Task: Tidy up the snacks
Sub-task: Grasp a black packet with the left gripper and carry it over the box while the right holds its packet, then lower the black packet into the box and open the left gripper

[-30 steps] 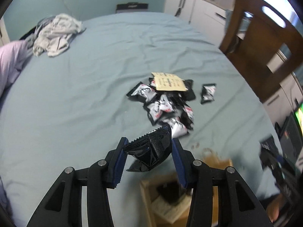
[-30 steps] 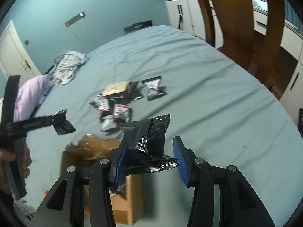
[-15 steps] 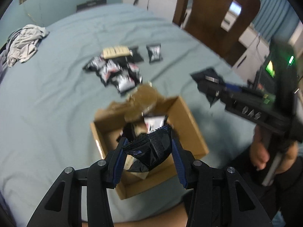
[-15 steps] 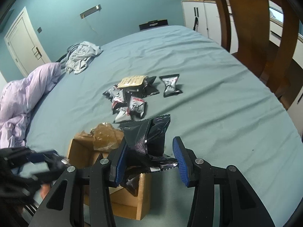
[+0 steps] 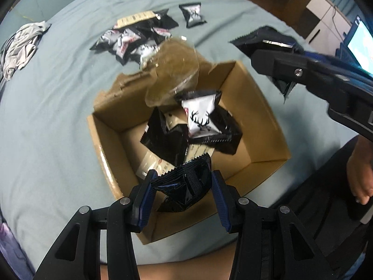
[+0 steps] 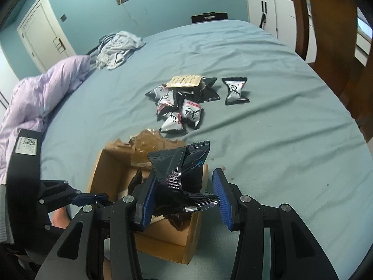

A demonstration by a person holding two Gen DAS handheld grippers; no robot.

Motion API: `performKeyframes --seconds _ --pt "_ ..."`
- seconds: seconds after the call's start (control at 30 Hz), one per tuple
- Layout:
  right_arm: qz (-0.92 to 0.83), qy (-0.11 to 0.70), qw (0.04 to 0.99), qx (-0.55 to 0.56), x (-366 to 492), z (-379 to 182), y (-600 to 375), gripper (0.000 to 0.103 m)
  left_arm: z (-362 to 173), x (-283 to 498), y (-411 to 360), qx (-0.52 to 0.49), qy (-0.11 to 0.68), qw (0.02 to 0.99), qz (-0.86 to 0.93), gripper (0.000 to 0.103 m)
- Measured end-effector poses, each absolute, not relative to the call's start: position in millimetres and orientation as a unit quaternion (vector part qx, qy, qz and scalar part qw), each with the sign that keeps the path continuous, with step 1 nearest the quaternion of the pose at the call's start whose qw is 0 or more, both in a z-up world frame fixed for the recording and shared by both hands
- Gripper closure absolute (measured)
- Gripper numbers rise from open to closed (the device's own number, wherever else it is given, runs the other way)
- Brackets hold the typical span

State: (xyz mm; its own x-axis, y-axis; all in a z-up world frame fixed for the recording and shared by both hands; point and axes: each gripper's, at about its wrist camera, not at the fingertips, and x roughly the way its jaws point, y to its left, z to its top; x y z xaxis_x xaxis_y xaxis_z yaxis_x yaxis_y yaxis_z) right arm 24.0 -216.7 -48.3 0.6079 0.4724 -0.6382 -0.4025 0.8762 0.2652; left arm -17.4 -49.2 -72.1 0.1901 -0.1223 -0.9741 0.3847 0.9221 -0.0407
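The left claw (image 5: pixel 183 192) pinches a crumpled black snack packet (image 5: pixel 186 182) between its blue pads and points steeply down over the open cardboard box (image 5: pixel 263 126), so the packet hangs just above the box's near corner. Inside the box lie several black packets (image 5: pixel 167 137) and one silver-faced packet with an antler mark (image 5: pixel 201 116), and a crinkled brownish plastic sheet (image 5: pixel 173 70) droops over the far rim.

The right claw (image 6: pixel 184 198) grips a second black packet (image 6: pixel 179 170) (folded and standing up between the pads), held above the box's right-hand edge (image 6: pixel 188 249) in its own view. From the left camera this claw shows as a dark arm (image 5: pixel 303 74) reaching in from the right, with the person's hand (image 5: pixel 360 175) behind it.

Beyond the box, a loose pile of black and silver packets (image 6: pixel 181 107) rests on the blue-grey bed (image 6: pixel 279 128), with a tan flat packet (image 6: pixel 185 81) on top at the far side and a single packet (image 6: pixel 235 91) just to the pile's right. Further off lie a grey bundle of clothing (image 6: pixel 116 49) and a lilac duvet (image 6: pixel 42 93).
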Motion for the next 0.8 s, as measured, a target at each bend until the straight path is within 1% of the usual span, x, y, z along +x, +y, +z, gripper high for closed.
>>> performKeyframes --seconds 0.17,0.27,0.3,0.33,0.4,0.47,0.5,0.53,0.73,0.8 --pt "0.257 0.380 0.887 0.046 27 -50 -214 0.058 -81 -20 -53 0.121 0.625 0.753 -0.164 0.058" --pt "0.259 0.383 0.886 0.043 28 -50 -212 0.058 -84 -19 -54 0.124 0.629 0.750 -0.163 0.056" --pt "0.258 0.383 0.886 0.042 27 -50 -211 0.058 -85 -19 -54 0.123 0.632 0.748 -0.161 0.052" --pt "0.259 0.383 0.886 0.040 27 -51 -210 0.058 -86 -18 -54 0.123 0.634 0.747 -0.160 0.044" --pt "0.260 0.384 0.885 0.035 26 -51 -207 0.058 -83 -18 -53 0.120 0.627 0.753 -0.159 0.040" --pt "0.258 0.385 0.886 0.028 25 -52 -205 0.058 -75 -18 -52 0.117 0.611 0.767 -0.157 0.032" --pt "0.258 0.385 0.886 0.024 25 -52 -203 0.058 -70 -18 -51 0.115 0.601 0.775 -0.154 0.023" --pt "0.259 0.385 0.885 0.022 24 -52 -202 0.058 -64 -18 -50 0.113 0.589 0.786 -0.149 0.019" --pt "0.291 0.412 0.863 0.032 29 -56 -197 0.058 -45 -15 -40 0.134 0.537 0.827 -0.100 0.017" --pt "0.290 0.415 0.862 0.012 27 -56 -193 0.058 -43 -13 -37 0.153 0.522 0.835 -0.081 0.017"
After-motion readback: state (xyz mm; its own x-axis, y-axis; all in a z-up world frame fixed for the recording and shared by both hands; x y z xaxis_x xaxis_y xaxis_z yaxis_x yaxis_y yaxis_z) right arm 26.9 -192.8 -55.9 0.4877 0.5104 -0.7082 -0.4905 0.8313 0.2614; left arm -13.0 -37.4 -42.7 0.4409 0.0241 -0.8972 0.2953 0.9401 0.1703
